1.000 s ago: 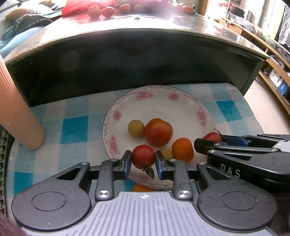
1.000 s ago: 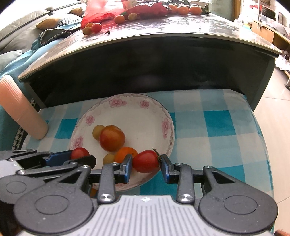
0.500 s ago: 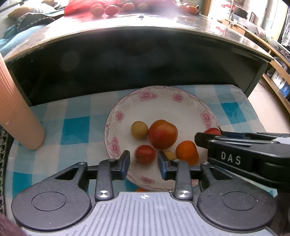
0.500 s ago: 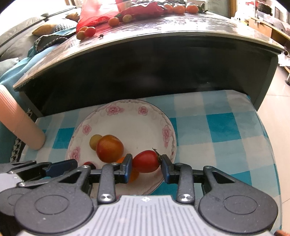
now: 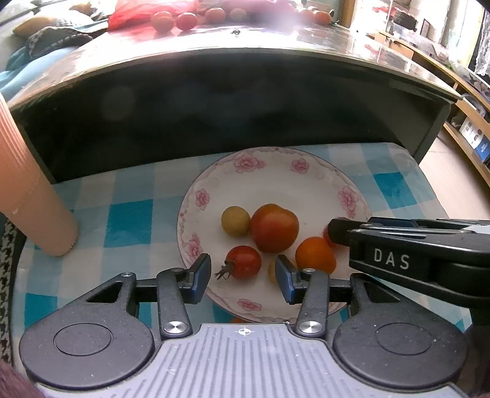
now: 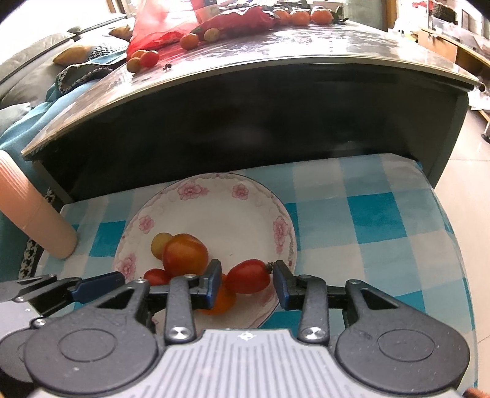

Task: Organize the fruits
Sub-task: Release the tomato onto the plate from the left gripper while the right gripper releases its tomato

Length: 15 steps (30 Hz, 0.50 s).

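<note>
Right gripper hangs over the near right rim of the flowered plate. An oblong red tomato sits between its fingers, long axis running left-right across the gap, stem end toward the right finger. Jaws are wide; there is a gap on the stem side, while the left side looks close or touching, so I cannot tell whether it is gripped or already let go. Judging by that, this is a drop into the plate.

Left gripper is spread wide and holds nothing. A small red tomato lies on the plate just ahead of its fingers, stem pointing left, clear of both pads.

Also on the plate: a big red-orange tomato, a yellow one touching its left side, and an orange one to the right, partly under the right gripper's finger.

The plate sits on a blue checked cloth. A peach ribbed tube stands well to the left. More fruit waits on the dark tabletop above, beside a red mesh bag.

The plate pile is crowded near the fingers, so new fruit may roll.
</note>
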Tool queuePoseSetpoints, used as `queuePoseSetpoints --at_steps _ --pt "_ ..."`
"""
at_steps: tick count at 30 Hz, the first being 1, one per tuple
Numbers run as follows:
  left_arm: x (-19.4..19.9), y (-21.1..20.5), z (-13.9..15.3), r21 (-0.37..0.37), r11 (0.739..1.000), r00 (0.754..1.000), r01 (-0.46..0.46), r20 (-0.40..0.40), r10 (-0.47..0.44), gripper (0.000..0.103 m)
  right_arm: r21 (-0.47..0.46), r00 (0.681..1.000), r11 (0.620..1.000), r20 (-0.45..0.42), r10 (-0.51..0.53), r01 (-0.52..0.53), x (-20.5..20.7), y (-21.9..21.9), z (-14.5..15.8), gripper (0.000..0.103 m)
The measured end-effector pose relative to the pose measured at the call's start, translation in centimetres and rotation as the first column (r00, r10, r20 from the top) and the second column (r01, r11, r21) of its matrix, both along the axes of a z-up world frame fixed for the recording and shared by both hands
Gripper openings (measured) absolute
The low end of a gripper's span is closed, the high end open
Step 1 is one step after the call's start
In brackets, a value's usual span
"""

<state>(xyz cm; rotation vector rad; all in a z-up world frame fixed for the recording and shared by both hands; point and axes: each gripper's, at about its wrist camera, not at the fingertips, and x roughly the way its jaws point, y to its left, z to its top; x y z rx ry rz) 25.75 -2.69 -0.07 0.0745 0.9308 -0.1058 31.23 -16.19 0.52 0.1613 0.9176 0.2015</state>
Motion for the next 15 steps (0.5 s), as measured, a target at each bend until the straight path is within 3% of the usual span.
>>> queuePoseSetpoints --at_steps 15 --pt "-1.1 0.3 0.9 0.000 1.000 1.000 -0.006 0.011 0.006 0.060 -0.013 0.999 1.000 0.034 -0.017 0.018 -1.7 -0.5 2.2 0.052"
